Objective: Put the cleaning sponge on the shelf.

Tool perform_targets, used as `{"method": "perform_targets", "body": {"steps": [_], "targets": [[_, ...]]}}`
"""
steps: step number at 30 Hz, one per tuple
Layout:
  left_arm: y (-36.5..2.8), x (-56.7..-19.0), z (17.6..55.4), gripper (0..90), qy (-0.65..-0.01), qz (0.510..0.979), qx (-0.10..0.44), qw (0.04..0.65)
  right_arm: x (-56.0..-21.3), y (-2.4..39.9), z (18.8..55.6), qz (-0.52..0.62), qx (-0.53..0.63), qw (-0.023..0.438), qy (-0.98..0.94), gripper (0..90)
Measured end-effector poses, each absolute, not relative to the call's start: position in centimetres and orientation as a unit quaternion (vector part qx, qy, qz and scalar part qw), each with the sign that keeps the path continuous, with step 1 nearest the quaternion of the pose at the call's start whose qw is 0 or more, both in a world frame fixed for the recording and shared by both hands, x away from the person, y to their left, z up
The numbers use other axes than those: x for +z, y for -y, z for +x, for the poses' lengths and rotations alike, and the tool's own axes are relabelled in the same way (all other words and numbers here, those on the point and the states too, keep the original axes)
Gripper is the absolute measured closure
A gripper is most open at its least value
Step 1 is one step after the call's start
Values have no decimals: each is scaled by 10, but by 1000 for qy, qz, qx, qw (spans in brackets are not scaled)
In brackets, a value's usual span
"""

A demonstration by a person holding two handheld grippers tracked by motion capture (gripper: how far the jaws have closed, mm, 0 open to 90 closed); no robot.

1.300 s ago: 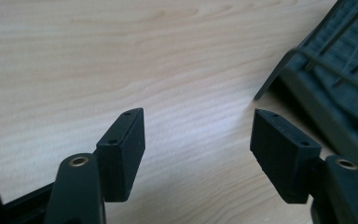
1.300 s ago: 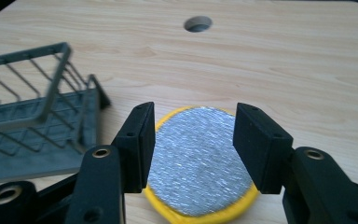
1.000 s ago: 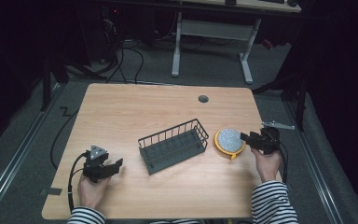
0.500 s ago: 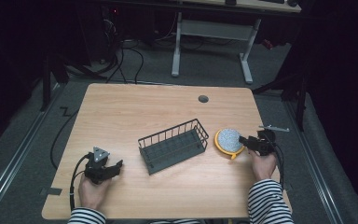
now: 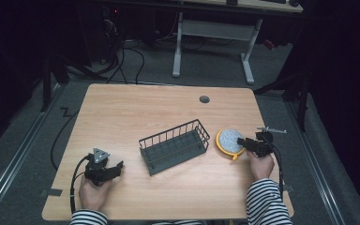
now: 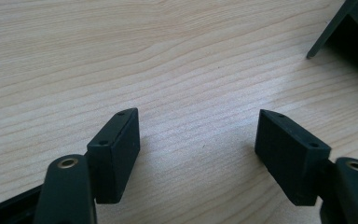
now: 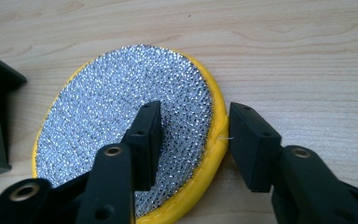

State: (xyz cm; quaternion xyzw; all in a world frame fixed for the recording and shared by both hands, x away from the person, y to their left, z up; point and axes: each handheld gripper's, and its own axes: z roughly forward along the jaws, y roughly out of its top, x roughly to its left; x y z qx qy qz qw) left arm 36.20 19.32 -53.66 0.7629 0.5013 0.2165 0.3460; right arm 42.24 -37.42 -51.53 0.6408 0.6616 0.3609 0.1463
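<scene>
No brand, label or lettering could be read on anything in view.

At the near left of the table point(image 5: 122, 112) the left gripper point(image 5: 115, 168) lay low over the wood in the person's left hand point(image 5: 93, 192), its jaws spread wide with bare tabletop between them; they had just been opening a little further and held nothing. From its own view a dark corner of the wire basket point(image 6: 349, 23) stood well off at the upper right, with open wood all around.

The wire basket point(image 5: 174, 146) sat near the middle of the table, set at a slant, with free tabletop behind it up to the small round hole point(image 5: 204, 99).

Just right of the basket lay the round scouring pad point(image 5: 228, 142), silver mesh on top with a yellow rim, flat on the table. The right gripper point(image 5: 242, 142) reached over its right edge: one jaw stood over the mesh, the other outside the yellow rim point(image 7: 216, 140). The jaws had just been closing, about half open, the rim between them; whether the pads pressed it I could not tell. The table's right edge ran close beside the right hand point(image 5: 261, 164).
</scene>
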Motion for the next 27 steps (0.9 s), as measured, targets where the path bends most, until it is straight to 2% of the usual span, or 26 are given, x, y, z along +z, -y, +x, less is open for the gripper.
{"method": "perform_targets", "body": {"steps": [8, 14, 27], "targets": [[-193, -537, 362, 308, -501, 764, 215, 346, -519, 378, 425, 641, 367, 118, -664, 670], [-193, -537, 362, 308, -501, 764, 215, 346, -518, 369, 423, 627, 353, 145, -679, 749], [-193, -536, 362, 308, -501, 764, 215, 345, -516, 370, 422, 623, 366, 140, -677, 787]]}}
